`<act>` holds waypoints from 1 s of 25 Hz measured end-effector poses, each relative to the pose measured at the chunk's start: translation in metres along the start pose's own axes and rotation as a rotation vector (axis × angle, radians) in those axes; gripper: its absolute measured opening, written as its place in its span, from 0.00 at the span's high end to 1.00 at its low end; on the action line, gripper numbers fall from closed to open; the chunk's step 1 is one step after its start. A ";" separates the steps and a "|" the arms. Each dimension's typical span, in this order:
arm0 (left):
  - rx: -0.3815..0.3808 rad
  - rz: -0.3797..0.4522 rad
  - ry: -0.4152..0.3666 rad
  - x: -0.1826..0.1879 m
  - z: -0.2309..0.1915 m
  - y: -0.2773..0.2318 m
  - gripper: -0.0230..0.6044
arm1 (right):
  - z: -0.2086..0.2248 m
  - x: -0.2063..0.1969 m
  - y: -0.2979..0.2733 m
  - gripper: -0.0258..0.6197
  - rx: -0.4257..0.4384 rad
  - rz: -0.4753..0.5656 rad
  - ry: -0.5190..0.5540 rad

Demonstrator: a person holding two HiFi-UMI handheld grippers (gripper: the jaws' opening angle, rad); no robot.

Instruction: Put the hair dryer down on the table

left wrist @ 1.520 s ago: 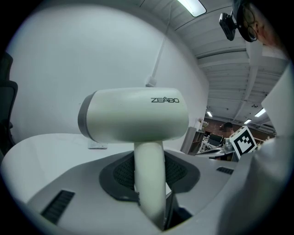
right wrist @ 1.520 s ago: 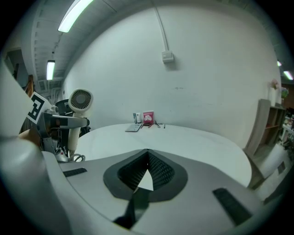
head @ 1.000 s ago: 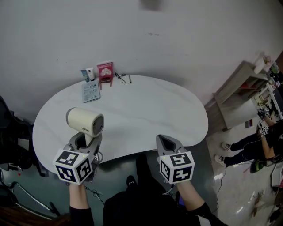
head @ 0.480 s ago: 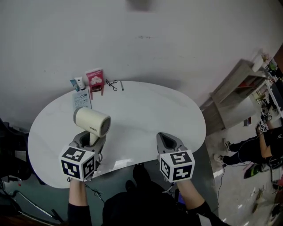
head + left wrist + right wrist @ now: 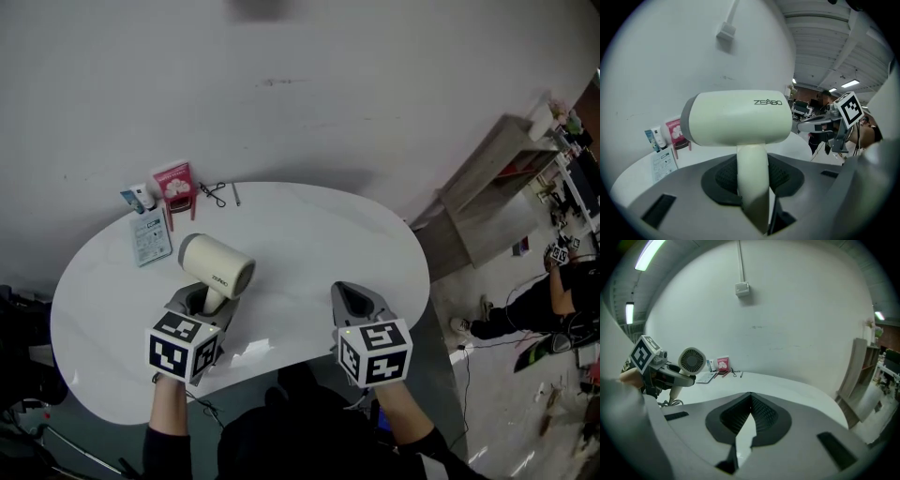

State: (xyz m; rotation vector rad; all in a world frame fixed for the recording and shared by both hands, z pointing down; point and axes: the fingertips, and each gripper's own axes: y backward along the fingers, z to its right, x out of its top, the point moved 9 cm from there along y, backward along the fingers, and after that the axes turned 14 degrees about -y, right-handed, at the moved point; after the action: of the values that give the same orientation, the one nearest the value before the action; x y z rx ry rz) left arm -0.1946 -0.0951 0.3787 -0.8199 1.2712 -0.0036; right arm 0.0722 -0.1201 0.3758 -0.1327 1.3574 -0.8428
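A cream hair dryer [image 5: 217,267] stands upright in the air over the near left part of the white table [image 5: 309,230], barrel level. My left gripper [image 5: 202,302] is shut on its handle from below. In the left gripper view the handle [image 5: 752,183] runs down between the dark pads and the barrel [image 5: 736,117] fills the middle. The right gripper view shows the hair dryer [image 5: 691,361] from its grille end at the left. My right gripper [image 5: 354,300] hovers at the table's near edge, shut and empty.
At the table's back left lie a red box [image 5: 174,181], a small tube [image 5: 139,197], a leaflet [image 5: 149,236], a metal lash tool [image 5: 212,192] and a pen [image 5: 235,194]. A wooden shelf [image 5: 487,187] stands to the right. A person [image 5: 553,300] sits beyond it.
My left gripper has carried the hair dryer to the right and further in over the table, away from the leaflet. The right gripper has stayed put.
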 end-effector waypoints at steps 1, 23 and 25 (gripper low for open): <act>-0.014 -0.010 -0.008 0.002 0.001 -0.008 0.73 | 0.003 0.001 -0.002 0.96 -0.005 -0.001 -0.004; -0.198 -0.226 -0.041 -0.008 0.014 -0.138 0.73 | 0.035 0.017 -0.053 0.96 -0.039 -0.086 -0.039; -0.212 -0.246 -0.041 -0.011 0.013 -0.145 0.73 | 0.036 0.017 -0.057 0.96 -0.040 -0.095 -0.043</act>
State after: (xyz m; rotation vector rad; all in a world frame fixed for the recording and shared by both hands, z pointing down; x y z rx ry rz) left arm -0.1255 -0.1884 0.4676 -1.1501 1.1375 -0.0499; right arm 0.0777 -0.1839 0.4024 -0.2467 1.3363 -0.8875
